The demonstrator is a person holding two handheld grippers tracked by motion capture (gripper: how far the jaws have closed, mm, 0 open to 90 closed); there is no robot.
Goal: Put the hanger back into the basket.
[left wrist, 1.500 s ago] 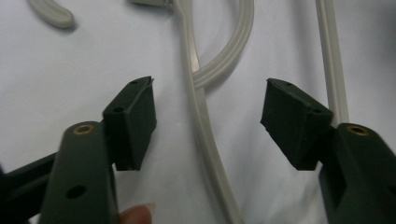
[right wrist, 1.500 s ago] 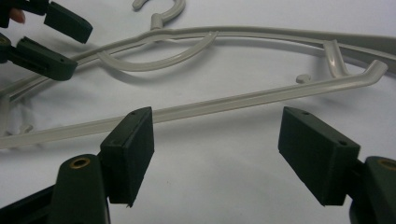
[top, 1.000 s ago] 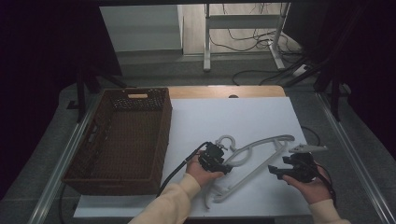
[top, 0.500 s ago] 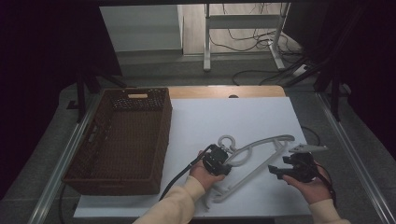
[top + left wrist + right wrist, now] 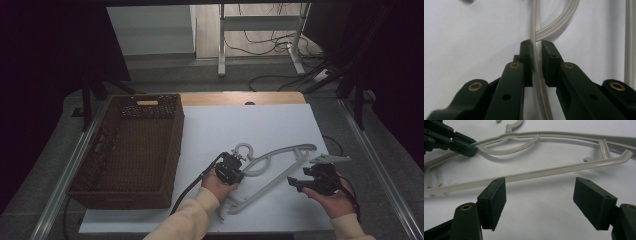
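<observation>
Now my left gripper (image 5: 239, 166) is pinched tight on a thin curved bar of the grey hanger (image 5: 280, 162), which lies flat on the white table (image 5: 260, 125). My right gripper (image 5: 296, 182) has its jaws wide apart, just beside the hanger's long bar. A brown basket (image 5: 127, 150) sits to the left.

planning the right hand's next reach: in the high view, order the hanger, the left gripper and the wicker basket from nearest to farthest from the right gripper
1. The hanger: nearest, its bar lying just left of the right gripper on the white table.
2. The left gripper: farther left, shut on the hanger near its hook.
3. The wicker basket: farthest, at the table's left edge.
</observation>
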